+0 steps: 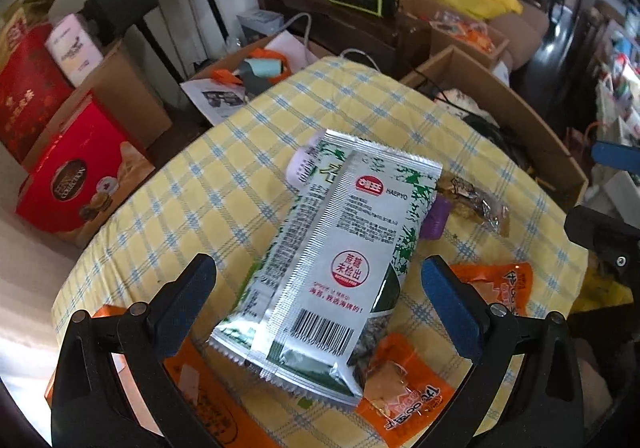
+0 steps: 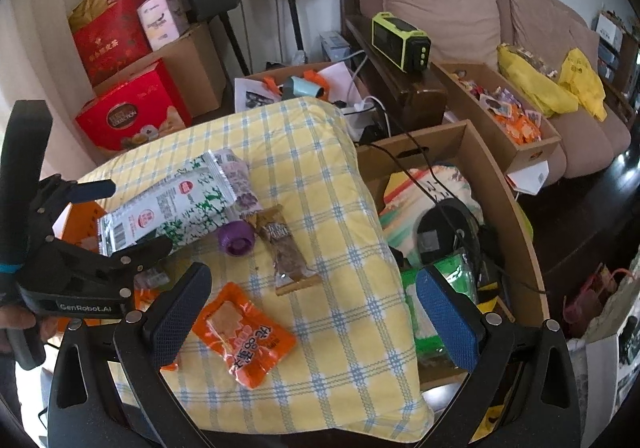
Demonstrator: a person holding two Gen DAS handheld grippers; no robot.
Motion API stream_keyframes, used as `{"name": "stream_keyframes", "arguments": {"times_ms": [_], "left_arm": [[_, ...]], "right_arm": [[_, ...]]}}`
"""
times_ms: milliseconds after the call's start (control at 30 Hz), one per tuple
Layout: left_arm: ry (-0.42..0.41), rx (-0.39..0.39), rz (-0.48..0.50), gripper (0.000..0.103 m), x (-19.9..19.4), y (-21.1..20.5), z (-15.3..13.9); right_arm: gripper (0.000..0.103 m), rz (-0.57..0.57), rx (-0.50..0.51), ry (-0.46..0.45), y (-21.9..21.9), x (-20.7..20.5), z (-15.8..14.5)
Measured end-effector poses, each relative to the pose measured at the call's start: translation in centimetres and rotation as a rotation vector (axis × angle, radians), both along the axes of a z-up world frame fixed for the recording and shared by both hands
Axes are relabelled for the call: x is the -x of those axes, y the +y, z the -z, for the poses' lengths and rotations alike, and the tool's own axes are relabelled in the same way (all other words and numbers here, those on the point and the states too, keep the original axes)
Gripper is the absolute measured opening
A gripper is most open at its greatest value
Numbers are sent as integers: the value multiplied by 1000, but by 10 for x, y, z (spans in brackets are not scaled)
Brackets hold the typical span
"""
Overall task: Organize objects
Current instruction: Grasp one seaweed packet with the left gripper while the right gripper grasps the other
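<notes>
A silver and green seaweed packet [image 1: 336, 260] lies on the yellow checked cloth [image 1: 192, 192], on top of other snacks. My left gripper [image 1: 320, 284] is open, its fingers on either side of the packet's near end, apart from it. In the right wrist view the packet [image 2: 168, 204] shows at the left with the left gripper [image 2: 124, 212] around its end. My right gripper [image 2: 314, 312] is open and empty above the cloth's front right, near an orange snack packet [image 2: 244, 332]. A purple cap [image 2: 236, 238] and a brown snack bar [image 2: 284, 248] lie mid-cloth.
An open cardboard box [image 2: 516, 208] with bags and cables stands right of the cloth. A second box of snacks [image 2: 508, 116] sits on the sofa. Red gift boxes [image 2: 132, 112] and speakers stand at the back left. More orange packets [image 1: 404, 388] lie under the seaweed packet.
</notes>
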State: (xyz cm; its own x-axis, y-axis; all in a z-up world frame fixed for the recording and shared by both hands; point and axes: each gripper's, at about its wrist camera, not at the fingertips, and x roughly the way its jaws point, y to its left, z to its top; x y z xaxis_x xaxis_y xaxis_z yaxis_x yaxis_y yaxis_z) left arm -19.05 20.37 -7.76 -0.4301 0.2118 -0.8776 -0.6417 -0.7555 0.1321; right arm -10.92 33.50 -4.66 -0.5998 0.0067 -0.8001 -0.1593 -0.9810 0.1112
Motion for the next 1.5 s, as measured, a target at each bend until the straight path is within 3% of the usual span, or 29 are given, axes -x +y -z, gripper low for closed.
{"name": "stream_keyframes", "arguments": {"times_ms": [100, 133, 167, 200, 467, 700, 833, 1067, 1333, 1500], "left_arm": [[-15, 21, 15, 103, 0, 4, 6], [-14, 28, 12, 98, 1, 5, 7], [-14, 31, 8, 84, 1, 5, 7], [-25, 24, 8, 78, 1, 4, 8], [-11, -42, -6, 72, -9, -8, -3], [25, -203, -80, 72, -18, -44, -46], [52, -255, -123, 72, -26, -69, -66], [125, -256, -215, 72, -43, -112, -86], [115, -273, -278, 72, -53, -146, -88], [105, -286, -292, 72, -58, -158, -83]], "right_arm": [[103, -1, 4, -8, 0, 0, 4], [103, -3, 3, -10, -1, 0, 5], [103, -5, 3, -12, -2, 0, 6], [103, -8, 3, -12, -2, 0, 7], [103, -17, 5, -13, -7, 1, 7], [103, -68, 109, -12, -13, 3, 6], [103, -111, 162, -16, -22, 12, 6], [103, -165, 260, -67, -45, 34, 8], [103, -154, 390, -133, -69, 50, 20], [102, -109, 551, -134, -66, 50, 37]]}}
